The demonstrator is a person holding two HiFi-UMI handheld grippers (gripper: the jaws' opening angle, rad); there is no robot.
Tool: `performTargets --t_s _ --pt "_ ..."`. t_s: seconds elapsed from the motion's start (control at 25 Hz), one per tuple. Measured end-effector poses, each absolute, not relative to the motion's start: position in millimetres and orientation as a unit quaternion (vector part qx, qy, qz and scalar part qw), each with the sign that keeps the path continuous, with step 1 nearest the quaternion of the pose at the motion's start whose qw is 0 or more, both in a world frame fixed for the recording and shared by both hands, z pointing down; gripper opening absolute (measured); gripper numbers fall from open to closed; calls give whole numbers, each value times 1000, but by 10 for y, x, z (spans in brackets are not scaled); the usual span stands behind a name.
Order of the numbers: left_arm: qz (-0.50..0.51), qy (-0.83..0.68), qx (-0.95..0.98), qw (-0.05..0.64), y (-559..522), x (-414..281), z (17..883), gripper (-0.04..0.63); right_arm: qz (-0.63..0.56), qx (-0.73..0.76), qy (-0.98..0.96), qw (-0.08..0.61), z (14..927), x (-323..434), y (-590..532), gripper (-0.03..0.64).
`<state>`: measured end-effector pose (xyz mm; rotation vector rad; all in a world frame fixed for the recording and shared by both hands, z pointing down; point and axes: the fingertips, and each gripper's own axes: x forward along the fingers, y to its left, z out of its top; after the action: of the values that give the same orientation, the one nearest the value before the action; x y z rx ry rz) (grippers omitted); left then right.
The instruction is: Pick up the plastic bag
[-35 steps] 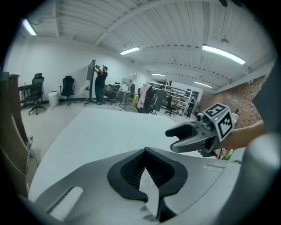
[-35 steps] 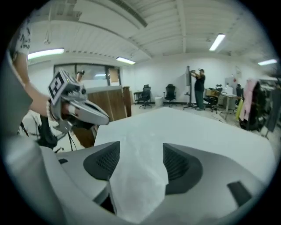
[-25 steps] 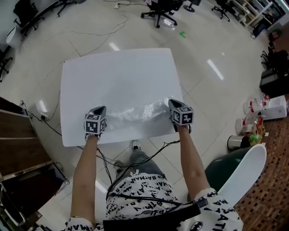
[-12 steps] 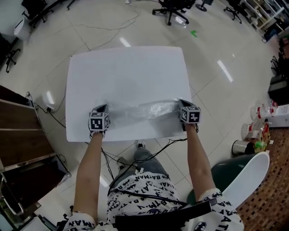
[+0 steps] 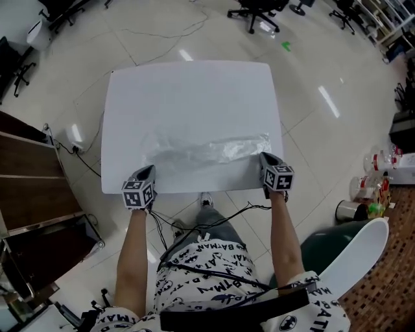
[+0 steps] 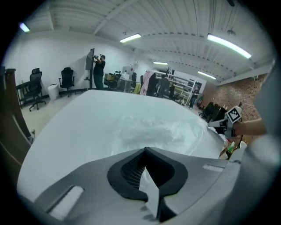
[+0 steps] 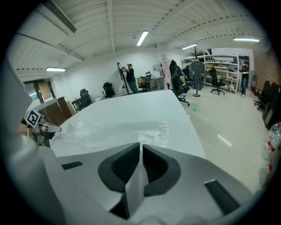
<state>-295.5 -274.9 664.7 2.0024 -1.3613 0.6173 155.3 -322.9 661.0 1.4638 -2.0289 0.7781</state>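
Observation:
A clear, crinkled plastic bag [image 5: 201, 150] lies spread flat across the near half of the white table [image 5: 194, 91]. My left gripper [image 5: 148, 171] hovers at the table's front left edge, a short way back from the bag's left end. Its jaws stand slightly apart with only table showing between them [image 6: 147, 154]. My right gripper [image 5: 266, 158] is at the front right edge, just behind the bag's right end [image 7: 164, 132]. Its jaws [image 7: 140, 148] are opening, a narrow slit between the pads, and no bag shows in it.
The table stands alone on a shiny floor. Office chairs [image 5: 256, 11] are beyond it, a wooden cabinet [image 5: 29, 188] to the left, and bottles and a can [image 5: 363, 194] to the right. Cables [image 5: 194, 227] hang below the near edge. A person [image 7: 130, 78] stands far off.
The bag was stretched taut between both grippers; now it lies slack on the table. Both grippers have drawn back to the table's near edge, the left one farther from the bag.

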Motion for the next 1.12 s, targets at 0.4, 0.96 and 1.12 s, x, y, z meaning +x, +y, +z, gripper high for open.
performTargets --t_s 0.4,0.96,1.12 --pt "284 -513 745 317 -2719 -2982 6827 3 305 547 -726 286 6729 1708 -3214 1" --pt "107 -521 806 261 -2154 -2778 5400 3 233 580 -778 56 5041 881 -2404 6" --pt "104 -489 826 259 -1824 -2637 5093 3 244 604 -755 77 4921 577 -1960 5"
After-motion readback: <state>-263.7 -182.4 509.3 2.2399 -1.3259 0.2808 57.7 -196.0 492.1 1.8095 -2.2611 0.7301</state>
